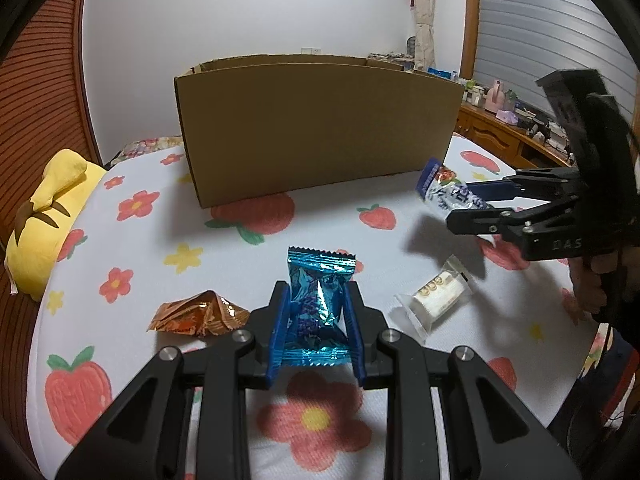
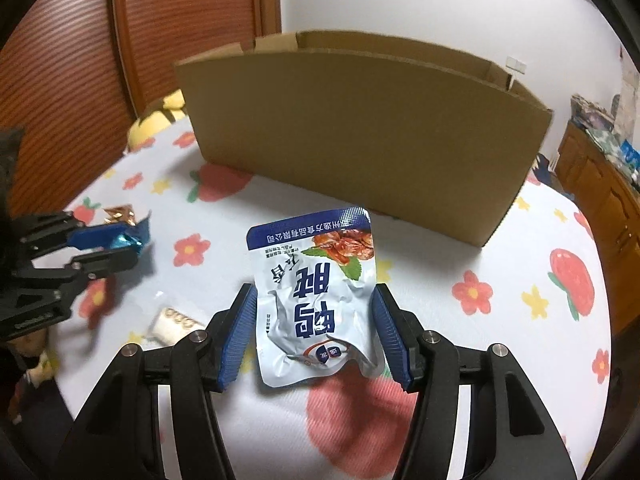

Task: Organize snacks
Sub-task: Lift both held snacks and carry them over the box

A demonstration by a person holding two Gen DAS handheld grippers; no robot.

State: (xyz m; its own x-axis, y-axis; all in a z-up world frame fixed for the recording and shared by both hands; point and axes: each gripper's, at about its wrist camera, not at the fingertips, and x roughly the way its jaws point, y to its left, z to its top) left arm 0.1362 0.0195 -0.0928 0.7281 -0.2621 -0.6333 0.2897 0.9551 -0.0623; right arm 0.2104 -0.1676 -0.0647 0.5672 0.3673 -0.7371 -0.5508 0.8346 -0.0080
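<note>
My left gripper point(image 1: 316, 300) is shut on a shiny blue snack packet point(image 1: 318, 300) and holds it upright above the bed. My right gripper point(image 2: 314, 324) is shut on a white and blue snack pouch point(image 2: 316, 292), lifted above the bed. The right gripper and its pouch point(image 1: 444, 192) also show in the left wrist view. The left gripper point(image 2: 128, 246) shows in the right wrist view. An open cardboard box point(image 1: 320, 128) stands behind both, also in the right wrist view point(image 2: 360, 128). An orange packet point(image 1: 200, 314) and a clear-wrapped white snack point(image 1: 436, 296) lie on the sheet.
The bed has a white sheet with strawberries and flowers point(image 1: 160, 240). A yellow plush pillow point(image 1: 52, 208) lies at the left edge. A wooden dresser with clutter point(image 1: 504, 128) stands at the right. A ribbed wooden headboard point(image 2: 80, 60) is at the left.
</note>
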